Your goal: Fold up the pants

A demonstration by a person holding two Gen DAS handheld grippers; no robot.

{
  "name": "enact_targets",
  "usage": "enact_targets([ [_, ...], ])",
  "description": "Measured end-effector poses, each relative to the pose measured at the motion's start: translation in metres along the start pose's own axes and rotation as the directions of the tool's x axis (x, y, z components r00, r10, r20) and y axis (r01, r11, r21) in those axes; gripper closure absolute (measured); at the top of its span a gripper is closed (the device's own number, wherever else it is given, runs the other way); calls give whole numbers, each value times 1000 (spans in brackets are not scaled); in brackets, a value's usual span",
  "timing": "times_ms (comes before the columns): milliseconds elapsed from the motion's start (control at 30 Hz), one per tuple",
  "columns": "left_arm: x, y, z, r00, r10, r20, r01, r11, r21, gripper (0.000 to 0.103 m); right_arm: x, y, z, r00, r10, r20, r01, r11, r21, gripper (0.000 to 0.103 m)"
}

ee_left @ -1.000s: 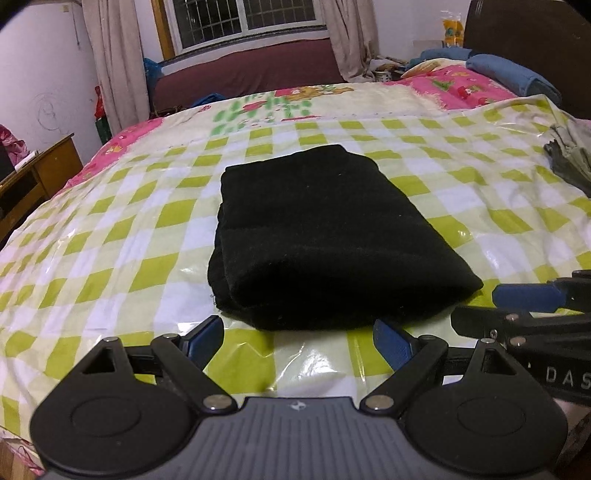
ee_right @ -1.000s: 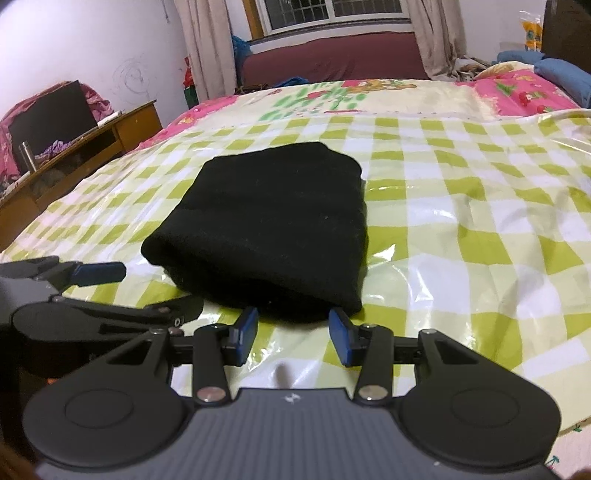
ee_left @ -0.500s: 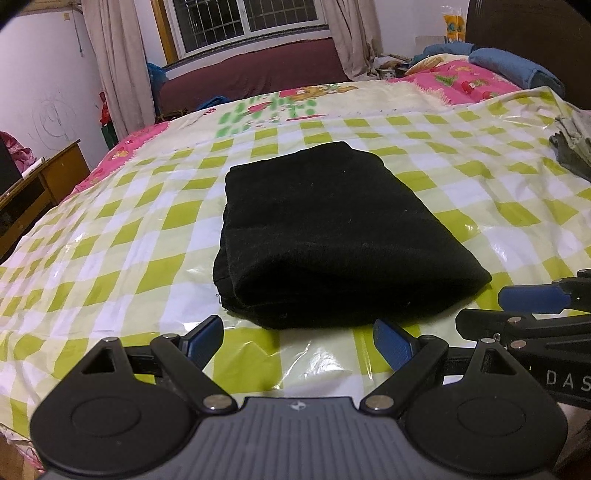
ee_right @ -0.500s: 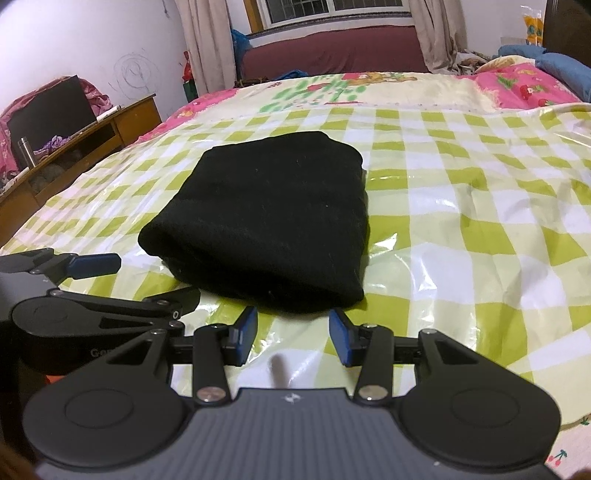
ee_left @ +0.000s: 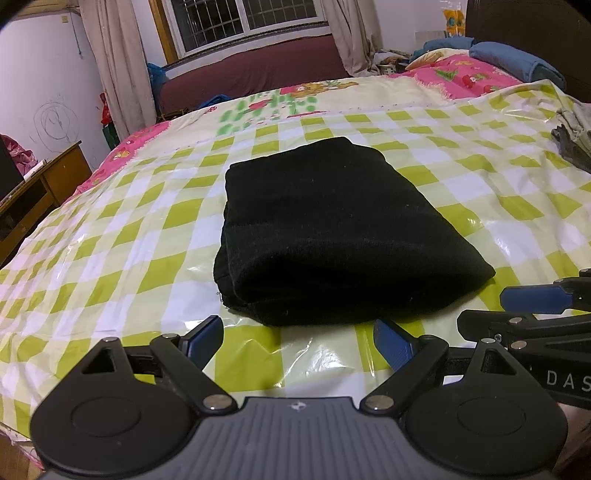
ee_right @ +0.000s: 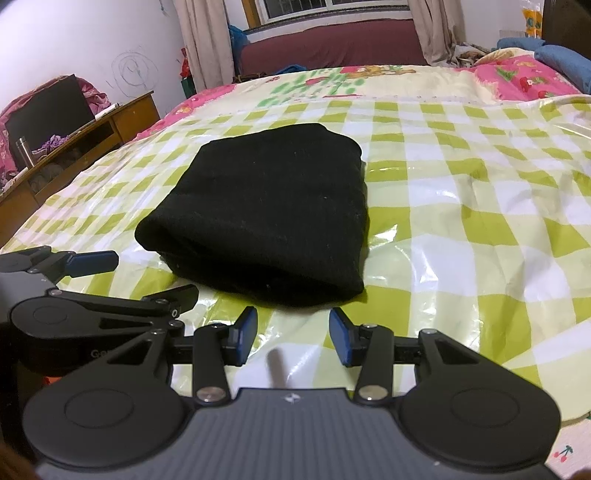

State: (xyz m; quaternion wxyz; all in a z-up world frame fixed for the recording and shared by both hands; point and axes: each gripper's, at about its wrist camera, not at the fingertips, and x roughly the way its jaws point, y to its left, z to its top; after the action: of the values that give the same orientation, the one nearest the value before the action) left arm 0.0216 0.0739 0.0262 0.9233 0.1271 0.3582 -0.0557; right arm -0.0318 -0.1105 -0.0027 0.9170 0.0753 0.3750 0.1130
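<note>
Blue-padded left gripper point(ee_left: 298, 338) nearest, jaws spread wide with nothing between them, hovering over glossy plastic sheet point(ee_left: 110, 266) checked in green and white. Beside it, right gripper point(ee_right: 292, 335), jaws partly apart, gripping nothing, only bare sheet between the pads. Just beyond both sets of fingertips, black pants point(ee_left: 332, 236) folded into a thick rectangular bundle, lying flat near the middle of the sheet, rounded fold edge toward the grippers, touched by neither. Farther off, pink floral bedspread point(ee_left: 469, 75) and blue rolled blanket point(ee_left: 517, 62) to the right, wooden cabinet point(ee_right: 92, 129) to the left, then maroon bench point(ee_left: 251, 70), curtains and barred window point(ee_left: 243, 18) at the far wall.
</note>
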Motion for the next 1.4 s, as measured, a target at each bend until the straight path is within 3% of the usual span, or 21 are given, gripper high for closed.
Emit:
enact_targets([
  [1400,0,2,-1,1000,8,1,-8,1000,-11,2,1,0,-2,1000,7,-7,-7,1000,-13,57],
])
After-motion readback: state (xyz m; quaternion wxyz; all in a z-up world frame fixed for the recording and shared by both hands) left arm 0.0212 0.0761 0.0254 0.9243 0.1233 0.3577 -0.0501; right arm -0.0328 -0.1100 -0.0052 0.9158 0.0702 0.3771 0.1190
